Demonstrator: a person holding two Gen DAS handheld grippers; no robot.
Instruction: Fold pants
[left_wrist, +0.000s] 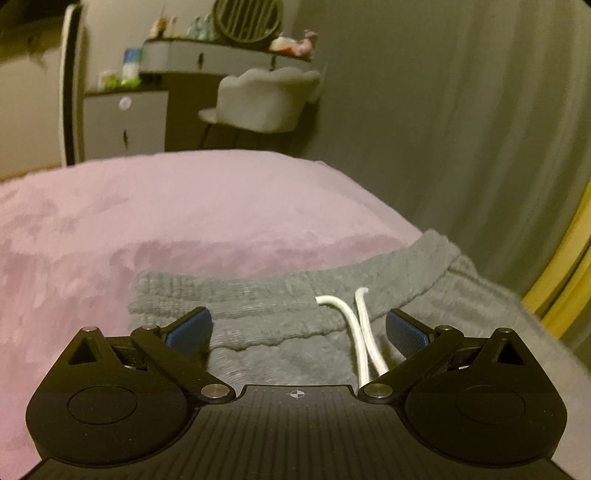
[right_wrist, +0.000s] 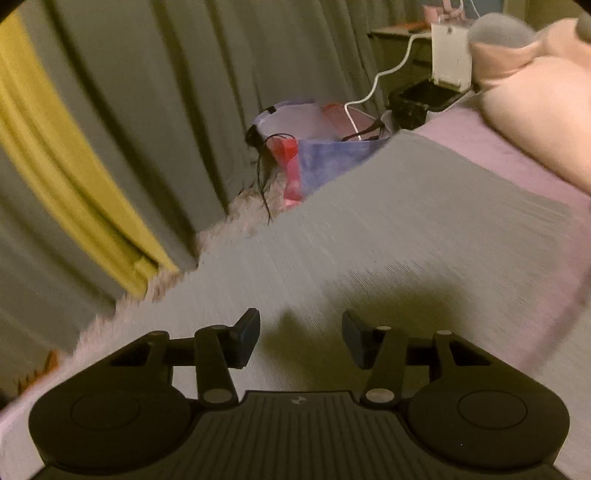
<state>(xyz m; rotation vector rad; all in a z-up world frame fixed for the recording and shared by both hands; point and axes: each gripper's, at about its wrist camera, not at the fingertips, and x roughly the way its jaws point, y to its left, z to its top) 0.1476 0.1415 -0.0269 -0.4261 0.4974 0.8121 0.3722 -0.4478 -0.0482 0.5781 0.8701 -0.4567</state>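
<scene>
Left gripper (left_wrist: 298, 328) wide over the pants (left_wrist: 295, 347) waistband, right gripper (right_wrist: 300, 341) half-open, empty; drawstring (left_wrist: 364, 332) at one o'clock could snag.

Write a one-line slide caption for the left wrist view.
Open left gripper poised over grey pants, straddling the waistband and white drawstring on a pink blanket.

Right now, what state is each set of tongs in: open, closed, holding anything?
Left tongs: open, empty, over the pants waistband.
Right tongs: open, empty, above the pants' grey cloth.
</scene>
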